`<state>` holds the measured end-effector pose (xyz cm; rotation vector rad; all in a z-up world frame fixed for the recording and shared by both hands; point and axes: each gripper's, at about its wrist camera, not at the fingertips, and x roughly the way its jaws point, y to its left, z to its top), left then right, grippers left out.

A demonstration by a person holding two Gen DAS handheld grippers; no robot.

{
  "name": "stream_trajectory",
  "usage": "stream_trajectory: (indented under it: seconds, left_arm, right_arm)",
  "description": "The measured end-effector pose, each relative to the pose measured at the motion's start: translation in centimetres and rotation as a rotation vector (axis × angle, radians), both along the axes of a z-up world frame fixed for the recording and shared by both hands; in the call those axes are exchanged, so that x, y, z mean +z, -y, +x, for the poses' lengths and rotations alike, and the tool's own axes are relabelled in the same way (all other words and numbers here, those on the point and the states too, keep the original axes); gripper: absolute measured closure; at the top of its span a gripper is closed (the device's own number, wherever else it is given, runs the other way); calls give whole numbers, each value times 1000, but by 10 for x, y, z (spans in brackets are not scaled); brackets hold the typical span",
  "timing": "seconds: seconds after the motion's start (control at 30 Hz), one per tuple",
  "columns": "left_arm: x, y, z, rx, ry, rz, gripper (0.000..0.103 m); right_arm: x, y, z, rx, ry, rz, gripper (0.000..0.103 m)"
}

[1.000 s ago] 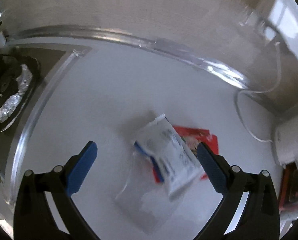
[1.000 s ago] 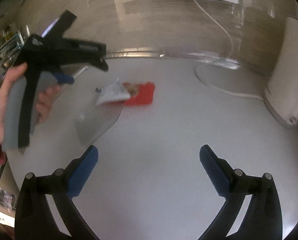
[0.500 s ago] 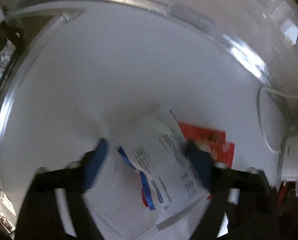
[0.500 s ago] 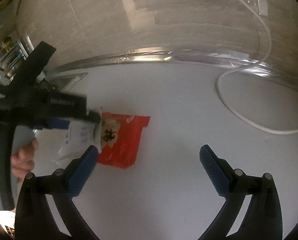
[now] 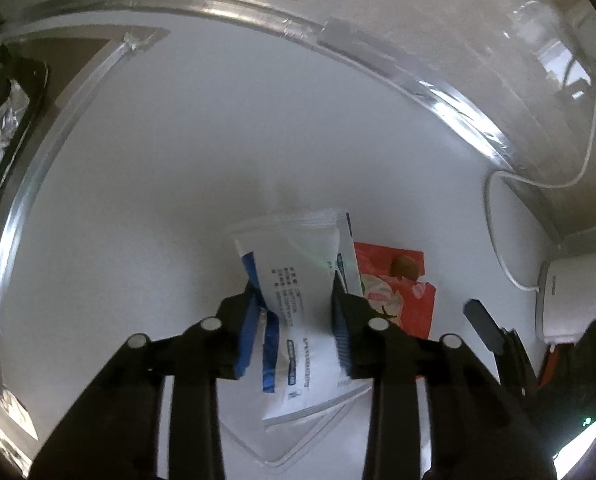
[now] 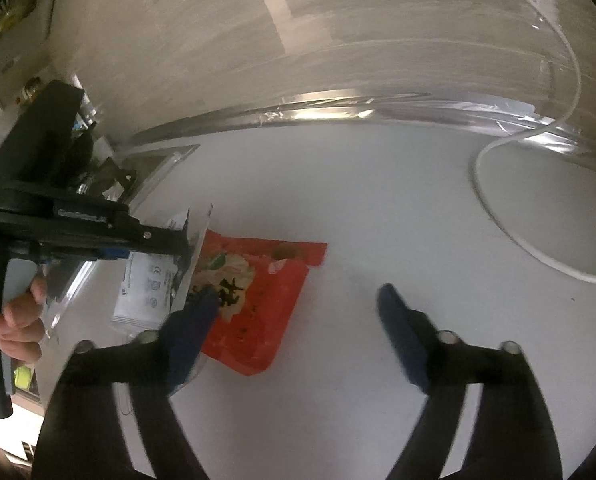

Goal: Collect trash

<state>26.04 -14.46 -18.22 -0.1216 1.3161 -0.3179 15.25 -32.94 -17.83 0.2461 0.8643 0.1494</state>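
Both hand-held grippers work low over the white countertop point(image 5: 169, 152); the left gripper point(image 5: 293, 320) points down and forward along the surface, its two blue-padded fingers point(image 5: 246, 336) drawn in narrow and pinching the white packet point(image 5: 293, 280) from either side, with the packet's printed face toward the left wrist camera and its blue stripe against the left pad; from the right wrist camera the same gripper point(image 6: 177, 240) reaches in from the left edge, level and side-on, with the person's left hand point(image 6: 17, 320) curled round its grip; the right gripper point(image 6: 298, 312) hangs above the counter with its fingers spread wide, holding nothing, its left pad over the near corner of the red wrapper point(image 6: 265, 300) and its right pad over bare counter. Counted, there are three pieces of trash: one white packet in the left gripper's grasp, one red wrapper lying flat on the counter just right of it and partly under its edge, and one clear plastic bag point(image 5: 285, 436) beneath the packet, touching the counter. One white cable point(image 6: 494, 200) loops across the counter's far right side, and one white appliance point(image 5: 578, 292) stands at the right edge.
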Motion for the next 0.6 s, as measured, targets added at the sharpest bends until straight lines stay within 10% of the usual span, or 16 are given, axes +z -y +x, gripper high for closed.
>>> stream_trajectory:
  seconds: [0.3, 0.5, 0.6]
  left_arm:
    - [25, -13, -10, -35, 86, -4, 74]
    - [36, -32, -17, -38, 121, 9, 74]
    - [36, -37, -17, -33, 124, 8, 74]
  right_arm:
    - [-6, -12, 15, 41, -38, 33, 80]
    - [-4, -12, 8, 29, -54, 70, 78]
    - [-6, -8, 4, 5, -59, 90, 56]
